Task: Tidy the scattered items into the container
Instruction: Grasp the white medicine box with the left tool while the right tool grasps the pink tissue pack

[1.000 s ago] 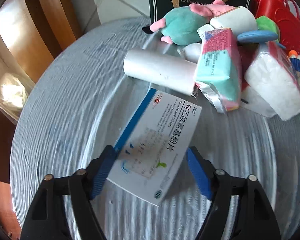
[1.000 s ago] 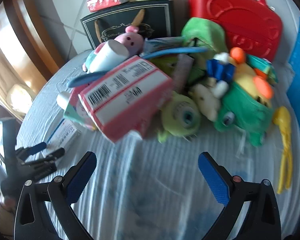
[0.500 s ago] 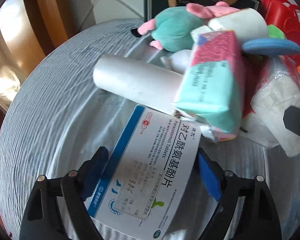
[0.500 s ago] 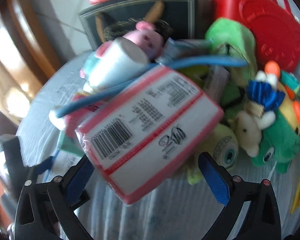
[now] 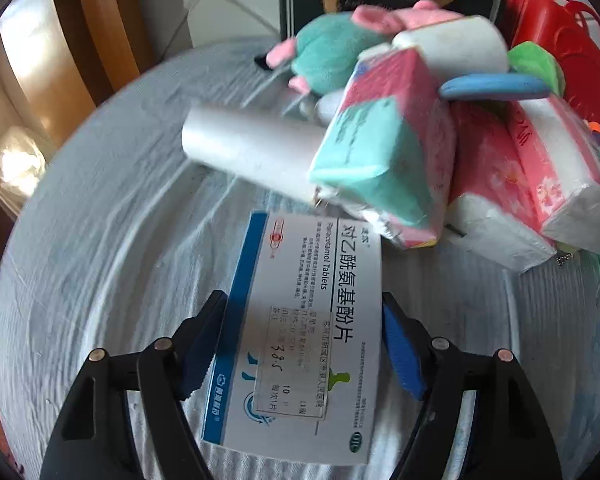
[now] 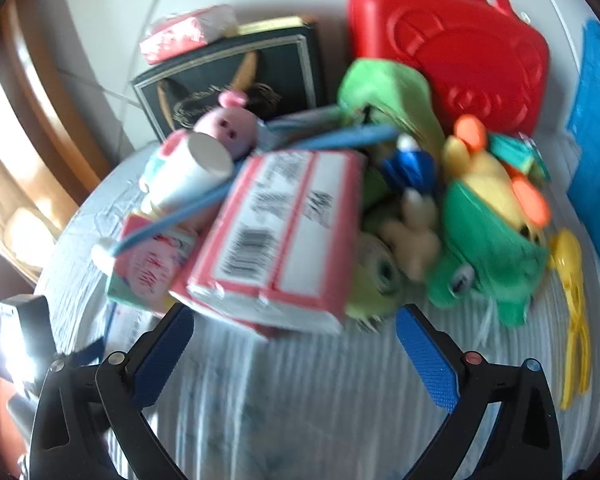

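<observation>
Left gripper (image 5: pixel 300 344) jaws straddle the pill box (image 5: pixel 300 340) flat on the table (image 5: pixel 100 240), apparently pinching its long edges, light crushable card so squeeze gently; right gripper (image 6: pixel 296 354) jaws wide apart before the soft tissue pack (image 6: pixel 276 236).

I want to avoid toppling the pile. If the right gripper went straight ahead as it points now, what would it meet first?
Most likely the pink-and-white tissue pack, whose near edge sits between the open right gripper fingers. The green plush lies just behind it; blur leaves depth uncertain.
</observation>
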Demonstrator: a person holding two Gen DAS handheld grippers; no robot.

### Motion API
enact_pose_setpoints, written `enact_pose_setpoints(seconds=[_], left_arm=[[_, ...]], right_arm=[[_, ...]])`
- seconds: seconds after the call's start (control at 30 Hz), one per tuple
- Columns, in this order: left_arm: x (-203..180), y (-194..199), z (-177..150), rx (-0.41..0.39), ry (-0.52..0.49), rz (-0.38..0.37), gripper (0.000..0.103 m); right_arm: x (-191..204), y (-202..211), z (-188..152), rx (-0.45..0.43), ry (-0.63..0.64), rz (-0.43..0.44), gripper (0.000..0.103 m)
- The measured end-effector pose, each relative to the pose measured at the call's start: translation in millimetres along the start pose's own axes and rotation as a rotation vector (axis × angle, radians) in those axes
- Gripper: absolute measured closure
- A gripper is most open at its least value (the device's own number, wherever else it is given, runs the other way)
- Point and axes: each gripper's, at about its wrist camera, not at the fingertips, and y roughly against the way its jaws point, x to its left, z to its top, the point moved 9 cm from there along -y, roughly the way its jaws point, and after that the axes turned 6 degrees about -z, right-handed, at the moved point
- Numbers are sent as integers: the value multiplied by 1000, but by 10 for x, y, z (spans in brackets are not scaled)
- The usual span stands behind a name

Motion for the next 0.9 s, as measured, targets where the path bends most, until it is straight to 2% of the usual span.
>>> enact_pose_setpoints(seconds=[0.1, 0.13, 0.17, 0.2, 0.3, 0.4, 0.57, 0.6, 0.67, 0.7, 0.73, 0.83, 0.9], left_arm=[[-76, 243, 187, -99, -31, 35, 30], [-74, 284, 247, -115, -22, 28, 39], [-90, 318, 308, -124, -12, 11, 48], [-117, 325, 341, -117, -5, 2, 52], [-212, 335, 305, -94, -8, 4, 52], [-217, 279, 143, -51, -6, -2, 52], [-54, 438, -182, -29, 28, -29, 52], [6, 451, -198, -22, 42, -33, 52], [67, 437, -183, -20, 54, -39, 40], [83, 423, -167, -23, 50, -33, 29], [93, 410, -145, -33, 46, -24, 26], [-6, 302, -80, -21, 35, -60, 26], [-82, 148, -65, 13, 25, -48, 26]], right_arm=[[116, -147, 91, -15, 7, -7, 0], [139, -212, 117, -21, 13, -19, 0], [162, -265, 135, -25, 21, -18, 0], [173, -305, 147, -31, 26, -16, 3], [148, -282, 76, -19, 38, -1, 9], [108, -145, -187, 23, 90, 19, 10], [-107, 20, -895, 176, 136, 25, 10], [-166, 36, -1024, 205, 146, 18, 10], [-271, 42, -1185, 236, 153, -1, 10], [-311, 49, -1216, 236, 146, -6, 8], [-340, 57, -1228, 235, 133, -7, 8], [-357, 84, -1175, 210, 100, -10, 5], [-337, 82, -1114, 184, 92, -13, 0]])
